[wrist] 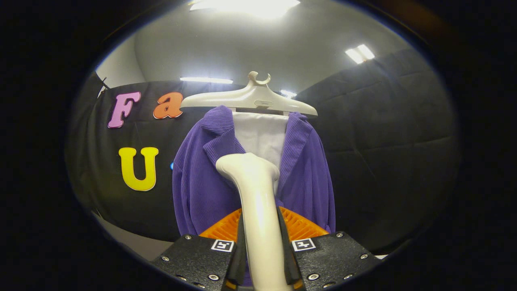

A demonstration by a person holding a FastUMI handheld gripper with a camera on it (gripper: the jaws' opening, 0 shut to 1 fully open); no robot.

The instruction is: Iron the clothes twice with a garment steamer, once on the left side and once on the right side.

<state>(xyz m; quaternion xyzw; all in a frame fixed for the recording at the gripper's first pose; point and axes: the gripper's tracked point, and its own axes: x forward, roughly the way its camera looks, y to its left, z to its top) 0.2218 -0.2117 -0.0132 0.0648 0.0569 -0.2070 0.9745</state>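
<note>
The gripper (262, 258) is clamped on the handle of a cream garment steamer (252, 190), both fingers (202, 258) pressing its sides, so the handle runs up between them and ends in a rounded head just ahead of the fingertips. That head sits against the lower chest of a purple corduroy jacket (198, 190), close to its open front and on the left lapel's side (whether it actually touches the cloth cannot be told). The jacket hangs on a cream plastic hanger (250, 99), with a white lining or shirt (262, 137) showing between the lapels. The black cloth booth wall (383, 141) stands behind.
</note>
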